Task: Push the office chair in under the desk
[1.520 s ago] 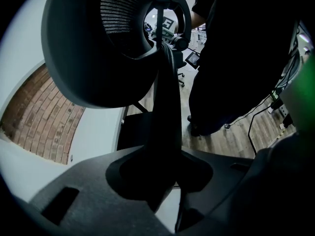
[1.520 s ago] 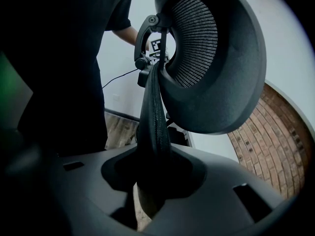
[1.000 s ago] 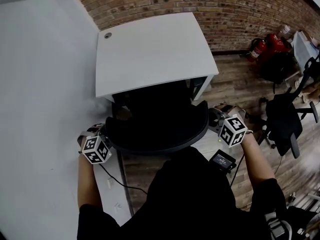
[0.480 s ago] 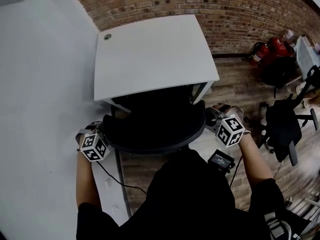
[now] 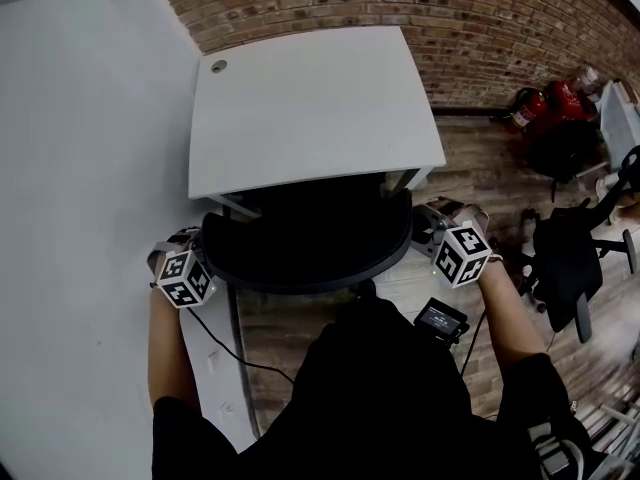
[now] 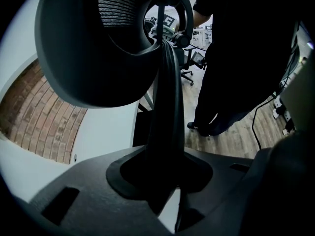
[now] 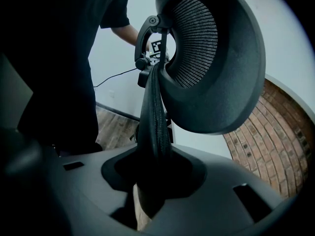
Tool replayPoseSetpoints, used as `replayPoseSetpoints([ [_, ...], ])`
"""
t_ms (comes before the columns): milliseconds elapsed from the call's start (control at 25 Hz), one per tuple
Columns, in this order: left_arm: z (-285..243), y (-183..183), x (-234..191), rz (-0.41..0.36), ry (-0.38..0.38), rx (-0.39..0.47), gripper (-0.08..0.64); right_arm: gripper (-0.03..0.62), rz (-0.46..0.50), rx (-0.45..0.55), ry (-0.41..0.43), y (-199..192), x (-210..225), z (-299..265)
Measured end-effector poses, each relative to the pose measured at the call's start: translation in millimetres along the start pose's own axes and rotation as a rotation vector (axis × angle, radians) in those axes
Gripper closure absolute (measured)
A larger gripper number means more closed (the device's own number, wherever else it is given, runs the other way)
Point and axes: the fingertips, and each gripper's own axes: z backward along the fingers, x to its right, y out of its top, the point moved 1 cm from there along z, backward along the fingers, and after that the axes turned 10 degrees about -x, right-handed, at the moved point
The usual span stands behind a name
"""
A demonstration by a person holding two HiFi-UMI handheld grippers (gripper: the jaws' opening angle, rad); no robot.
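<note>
One black office chair (image 5: 310, 243) sits at the 6 o'clock side of the one white desk (image 5: 310, 108), its front under the top; two grippers hold its backrest; the left gripper (image 6: 165, 181) is clamped on the edge at 9 o'clock; the right gripper (image 7: 152, 183) is clamped at 3 o'clock; a second chair (image 5: 565, 253) stands well apart at 3 o'clock; two red fire extinguishers (image 5: 558, 95) stand at 2 o'clock.

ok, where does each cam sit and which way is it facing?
Head view: on the head, steeply down at desk and office chair; forearms, torso show.
Left gripper view: on left tongs, along jaws clamping the chair's backrest edge; legs show.
Right gripper view: on right tongs, opposite edge; arm, torso show.
Both gripper views share the headrest.
</note>
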Motion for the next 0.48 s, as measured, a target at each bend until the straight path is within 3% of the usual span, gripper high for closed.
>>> replayPoseSetpoints([
  [480,-3.5,-4.5,-28.3,0.002,-0.01,-0.01,0.434,0.483,-0.004,0.003,0.0,-1.8,28.1,-7.9],
])
